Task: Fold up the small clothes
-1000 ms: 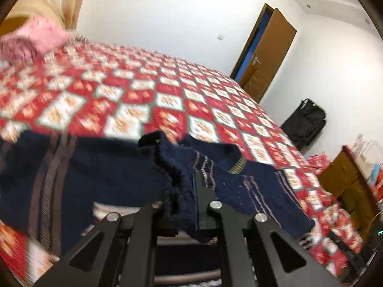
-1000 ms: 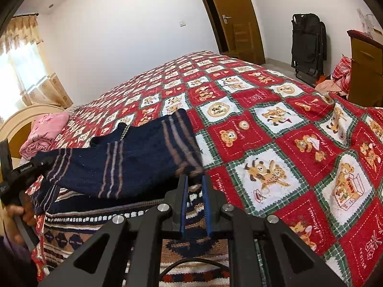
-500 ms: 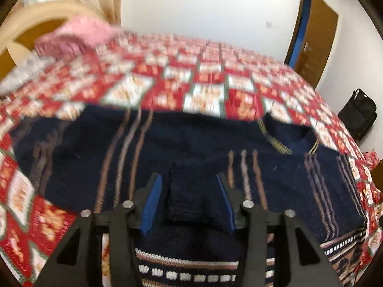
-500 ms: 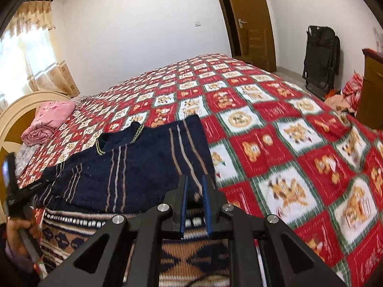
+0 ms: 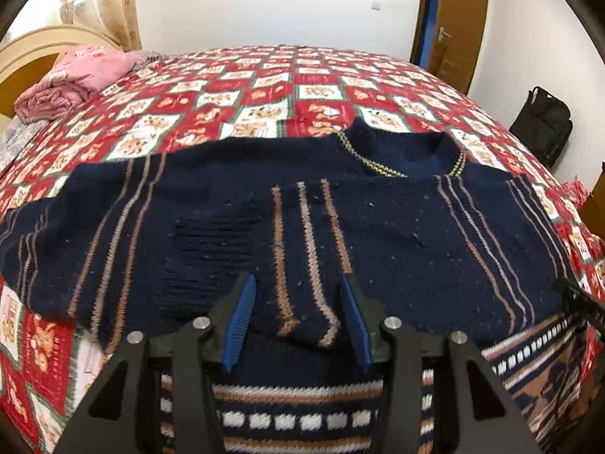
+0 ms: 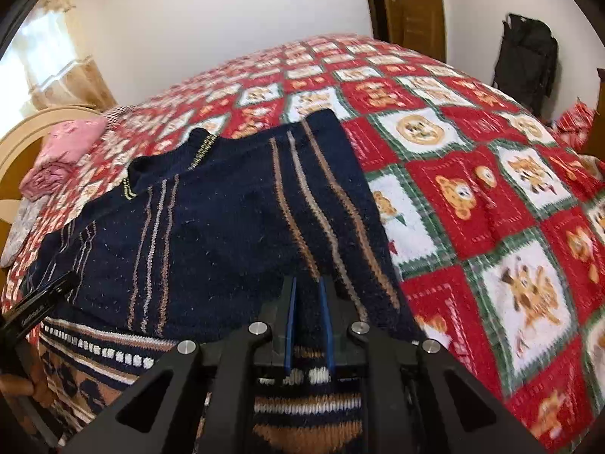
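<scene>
- the navy sweater (image 5: 378,227) lies flat on the red patchwork bedspread (image 5: 264,87), its long axis running across, sleeve to sleeve, just beyond the fingertips.
- its neck opening (image 5: 412,159) points away from the fingers, toward the far side of the bed; the hem end lies nearest them, over a patterned knit (image 5: 302,412) directly under the fingers.
- one sleeve (image 5: 302,257) is folded over the body, its stripes running straight toward the left gripper (image 5: 298,314).
- the left gripper's jaws have just been opening; they now stand apart with the sleeve's end between them, pads not pressing it.
- the right gripper (image 6: 308,302) is clenched on the sweater's striped edge (image 6: 340,234), which stretches away ahead of its fingers.
</scene>
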Available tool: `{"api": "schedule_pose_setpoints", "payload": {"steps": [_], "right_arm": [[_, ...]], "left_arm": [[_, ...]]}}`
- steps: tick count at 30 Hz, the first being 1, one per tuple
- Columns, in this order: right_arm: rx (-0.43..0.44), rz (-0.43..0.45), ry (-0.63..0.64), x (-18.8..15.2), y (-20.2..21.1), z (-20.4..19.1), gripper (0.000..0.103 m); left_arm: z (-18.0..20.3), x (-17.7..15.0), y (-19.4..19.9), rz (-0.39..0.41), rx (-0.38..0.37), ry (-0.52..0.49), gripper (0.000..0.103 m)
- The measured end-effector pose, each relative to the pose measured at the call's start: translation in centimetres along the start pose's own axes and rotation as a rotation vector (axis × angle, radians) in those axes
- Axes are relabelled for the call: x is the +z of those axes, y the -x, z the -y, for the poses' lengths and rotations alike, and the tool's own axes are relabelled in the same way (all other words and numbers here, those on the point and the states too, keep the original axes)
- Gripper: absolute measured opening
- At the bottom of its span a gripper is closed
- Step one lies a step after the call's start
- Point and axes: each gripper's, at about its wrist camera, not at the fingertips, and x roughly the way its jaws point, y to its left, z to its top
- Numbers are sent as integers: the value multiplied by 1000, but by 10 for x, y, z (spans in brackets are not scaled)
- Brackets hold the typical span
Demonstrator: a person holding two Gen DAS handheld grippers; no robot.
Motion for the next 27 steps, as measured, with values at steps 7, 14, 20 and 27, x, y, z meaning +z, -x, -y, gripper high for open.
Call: {"api": "schedule_pose_setpoints", "payload": {"steps": [7,14,20,27], "right_arm": [[151,88,78,-16,48,-62,13],[210,-26,150,-46,13,-113,13],[179,-45,171,-62,5,-119,13],[180,-17,198,-67,7,-117,13]], "left_arm": [[-38,-4,51,133,12,105,67],[-91,-15,74,165,117,176,72],[-137,-26,81,172,202,254,75],[-205,-31,90,186,392,358,99]]}}
